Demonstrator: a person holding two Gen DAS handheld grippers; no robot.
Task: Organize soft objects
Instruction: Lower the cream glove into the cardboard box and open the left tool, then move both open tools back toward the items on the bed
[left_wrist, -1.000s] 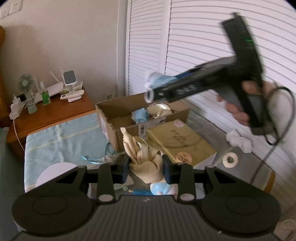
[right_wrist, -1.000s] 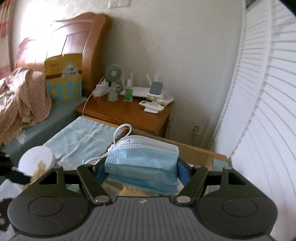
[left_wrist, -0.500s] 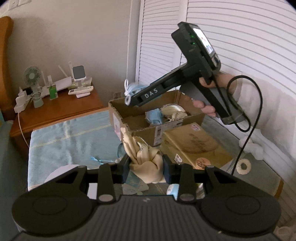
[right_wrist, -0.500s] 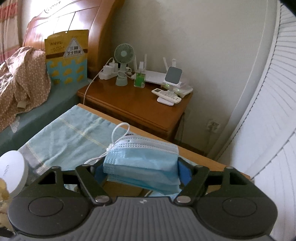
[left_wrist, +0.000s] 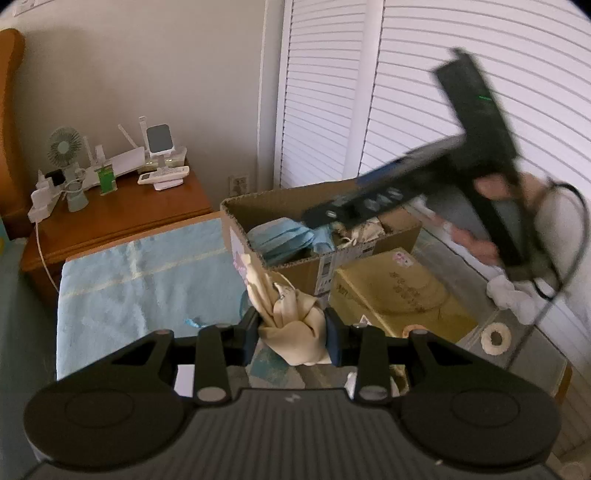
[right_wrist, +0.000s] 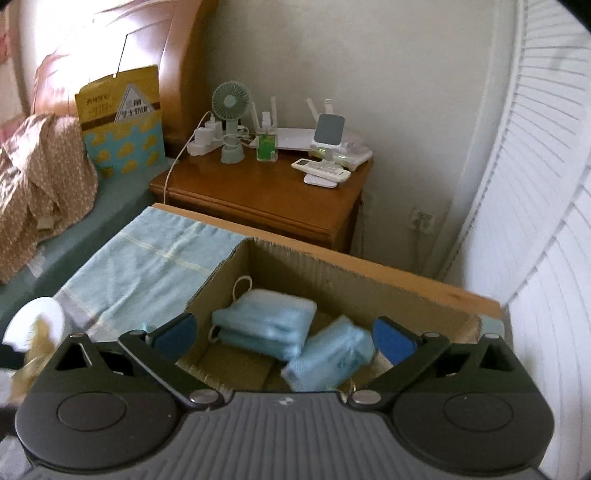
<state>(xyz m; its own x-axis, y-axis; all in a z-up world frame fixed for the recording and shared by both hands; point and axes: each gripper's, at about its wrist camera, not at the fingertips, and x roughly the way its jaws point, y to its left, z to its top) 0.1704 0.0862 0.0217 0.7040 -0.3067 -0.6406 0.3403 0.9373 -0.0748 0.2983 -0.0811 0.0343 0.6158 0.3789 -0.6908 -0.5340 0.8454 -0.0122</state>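
My left gripper (left_wrist: 291, 334) is shut on a bunched cream cloth (left_wrist: 291, 317), held above the table in front of the cardboard box (left_wrist: 280, 273). My right gripper (right_wrist: 284, 336) hangs over the open cardboard box (right_wrist: 332, 273), its jaws opening wide, with no pad touching anything. Two bundles of blue face masks lie inside the box: one stack (right_wrist: 262, 321) and a second, blurred one (right_wrist: 328, 358) lower right. In the left wrist view the right gripper (left_wrist: 332, 218) reaches into the box beside the blue masks (left_wrist: 280, 240), held by a hand (left_wrist: 480, 236).
A wooden nightstand (right_wrist: 266, 199) with a small fan, router and remote stands behind the box. A light blue towel (left_wrist: 140, 273) covers the table's left part. A yellow flat box (left_wrist: 395, 291), a tape roll (left_wrist: 496, 338) and white cloth (left_wrist: 513, 295) lie right, near louvered doors.
The right gripper moved over the box, opened and let go of the blue masks, which now lie inside the box. The left gripper keeps its grip on the cream cloth.
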